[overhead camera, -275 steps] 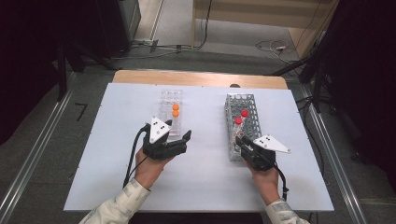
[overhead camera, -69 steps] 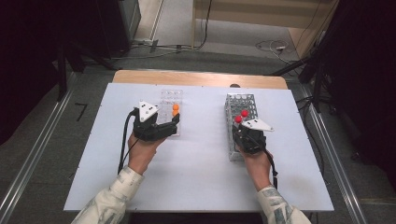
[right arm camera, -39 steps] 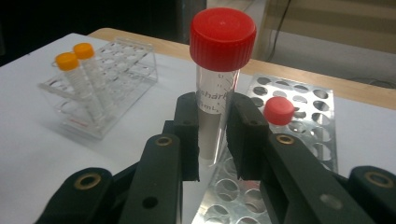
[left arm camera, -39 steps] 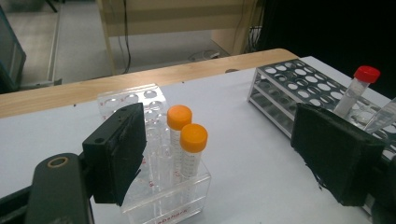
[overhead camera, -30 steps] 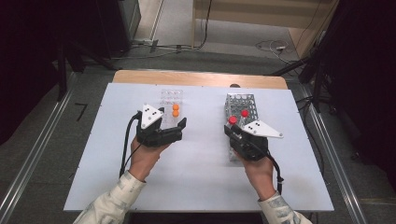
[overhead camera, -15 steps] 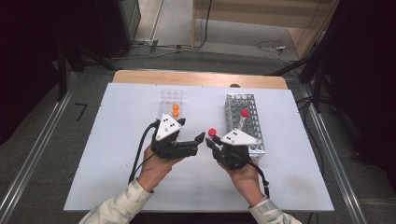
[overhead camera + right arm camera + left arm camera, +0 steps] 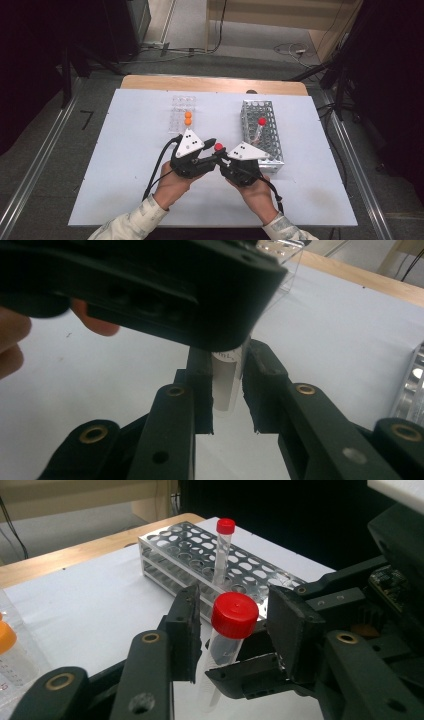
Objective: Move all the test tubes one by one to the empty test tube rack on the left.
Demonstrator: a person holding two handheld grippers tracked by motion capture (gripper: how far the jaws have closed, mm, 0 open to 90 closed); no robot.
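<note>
High view: right tool (image 7: 223, 156), clamped on clear plastic tube with red screw cap (image 7: 218, 147), brought from metal wire rack (image 7: 270, 145) to mid-counter (image 7: 125, 150), meeting left tool (image 7: 212, 150).
Left gripper view: jaws just narrowed around red cap (image 7: 234, 615), gaps remaining, not yet gripping; likely unscrewing next.
Right gripper view: tube body (image 7: 226, 380) pinched.

Two red-capped tubes were in sight: one (image 7: 218, 147) near the middle of the table, between the two grippers, and one (image 7: 261, 123) standing in the metal rack to the right. Two orange-capped tubes (image 7: 188, 118) stood in the clear rack at the far left. There were two racks, one of clear plastic (image 7: 181, 103) and one of perforated metal (image 7: 272, 145). One white table (image 7: 125, 150) bore them all.
</note>
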